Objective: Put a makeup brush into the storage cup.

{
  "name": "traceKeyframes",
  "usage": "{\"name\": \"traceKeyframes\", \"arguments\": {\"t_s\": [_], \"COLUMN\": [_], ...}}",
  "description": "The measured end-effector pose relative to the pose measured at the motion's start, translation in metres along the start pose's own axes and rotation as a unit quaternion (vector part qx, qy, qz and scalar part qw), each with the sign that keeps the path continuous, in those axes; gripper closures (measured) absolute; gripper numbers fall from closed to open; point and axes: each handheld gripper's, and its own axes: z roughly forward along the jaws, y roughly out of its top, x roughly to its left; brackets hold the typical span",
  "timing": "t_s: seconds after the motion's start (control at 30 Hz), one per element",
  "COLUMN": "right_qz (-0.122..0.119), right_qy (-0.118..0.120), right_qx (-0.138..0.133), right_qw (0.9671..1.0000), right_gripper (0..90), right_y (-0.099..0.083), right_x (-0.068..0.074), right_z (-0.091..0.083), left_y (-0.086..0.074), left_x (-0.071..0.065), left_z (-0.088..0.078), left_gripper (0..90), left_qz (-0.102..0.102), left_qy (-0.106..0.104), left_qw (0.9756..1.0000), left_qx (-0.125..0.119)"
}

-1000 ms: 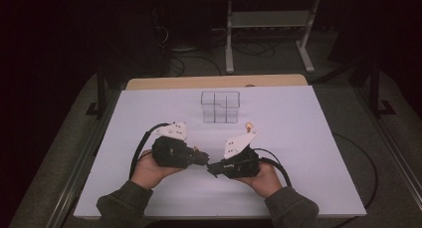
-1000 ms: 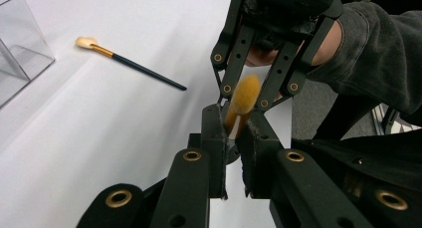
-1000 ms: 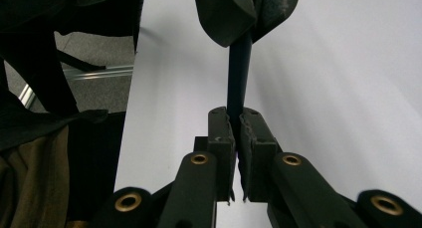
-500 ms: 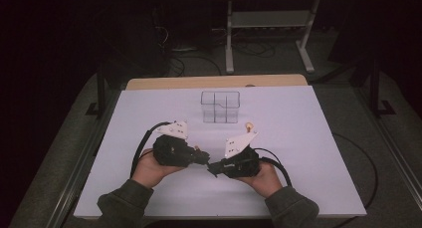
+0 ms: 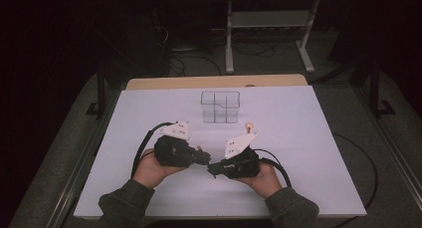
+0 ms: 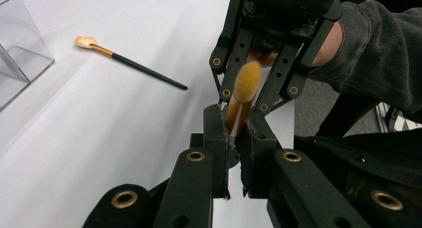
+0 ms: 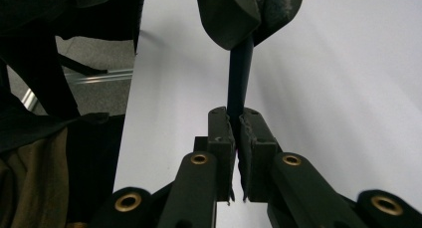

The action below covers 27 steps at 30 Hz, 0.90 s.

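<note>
Brush (image 5: 203, 155) bridges your two grippers above the desk (image 5: 308, 138) in the high view. Left gripper (image 6: 234, 131) view: jaws closed on the ferrule, bristles soft. Right gripper (image 7: 238, 126) view: jaws clamp the thin dark handle, probably light, stiff and slick, so grip the handle, not the tuft.

High view above table (image 5: 318, 138), facing forward-down, 2 tool views close-up, facing each other, sharing brush (image 6: 241, 96)
</note>
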Motion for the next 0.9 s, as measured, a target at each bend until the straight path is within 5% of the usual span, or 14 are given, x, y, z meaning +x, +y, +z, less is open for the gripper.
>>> {"name": "traceKeyframes", "arguments": {"t_s": [0.2,0.53,0.9], "right_qz": [0.007,0.035,0.069], "right_qy": [0.002,-0.009,-0.023], "right_qx": [0.000,0.002,-0.002], "right_qw": [1.0000,0.9993,0.9973], "right_gripper": [82.7,56.8,45.1], "right_y": [-0.001,-0.008,-0.017], "right_x": [0.000,-0.008,-0.017], "right_z": [0.000,-0.013,-0.031], "left_y": [0.001,0.005,0.018], "left_x": [0.001,0.010,0.026], "left_z": [0.001,-0.004,-0.012], "left_gripper": [83.2,83.2,83.1], "left_qz": [0.002,-0.003,-0.010], "left_qy": [-0.001,0.004,0.014], "left_qw": [1.0000,1.0000,0.9998], "left_qx": [0.002,0.003,0.008]}}
